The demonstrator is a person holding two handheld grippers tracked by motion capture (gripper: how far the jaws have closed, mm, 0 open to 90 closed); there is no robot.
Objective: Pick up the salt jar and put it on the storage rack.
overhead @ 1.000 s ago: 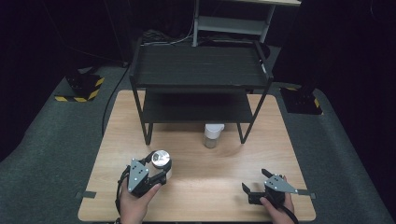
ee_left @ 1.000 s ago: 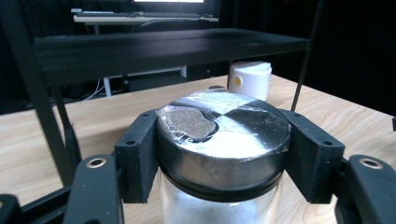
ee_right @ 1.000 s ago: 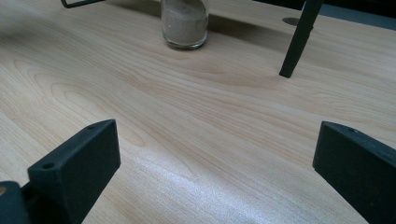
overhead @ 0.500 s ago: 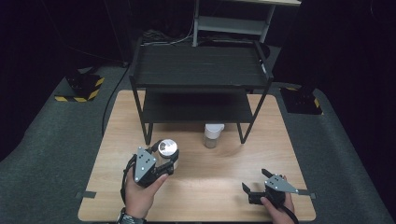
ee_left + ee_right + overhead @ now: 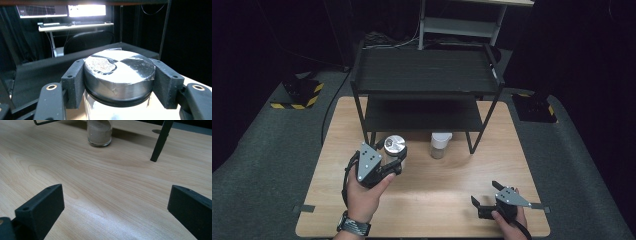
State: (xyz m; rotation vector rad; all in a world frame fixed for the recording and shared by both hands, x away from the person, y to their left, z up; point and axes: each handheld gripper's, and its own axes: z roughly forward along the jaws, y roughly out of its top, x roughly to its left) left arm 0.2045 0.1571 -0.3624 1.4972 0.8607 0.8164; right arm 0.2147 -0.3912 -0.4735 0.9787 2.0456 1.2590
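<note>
item: metal-lidded glass jar (image 5: 117,82), clamped at the lid in your left gripper (image 5: 388,161), carry step. your right gripper (image 5: 490,196) rests released. next: set the jar on the black shelf rack (image 5: 422,116) just ahead.

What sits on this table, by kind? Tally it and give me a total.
Glass jars: 2, the silver-lidded jar clamped in the left gripper and the white-capped jar of sand standing by the shelf.
Black two-tier shelf racks: 1
Total: 3

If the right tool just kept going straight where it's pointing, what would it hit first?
Probably the sand-filled jar, roughly centred ahead of the open right tool; bare table lies between. The rack leg stands off to one side.
</note>
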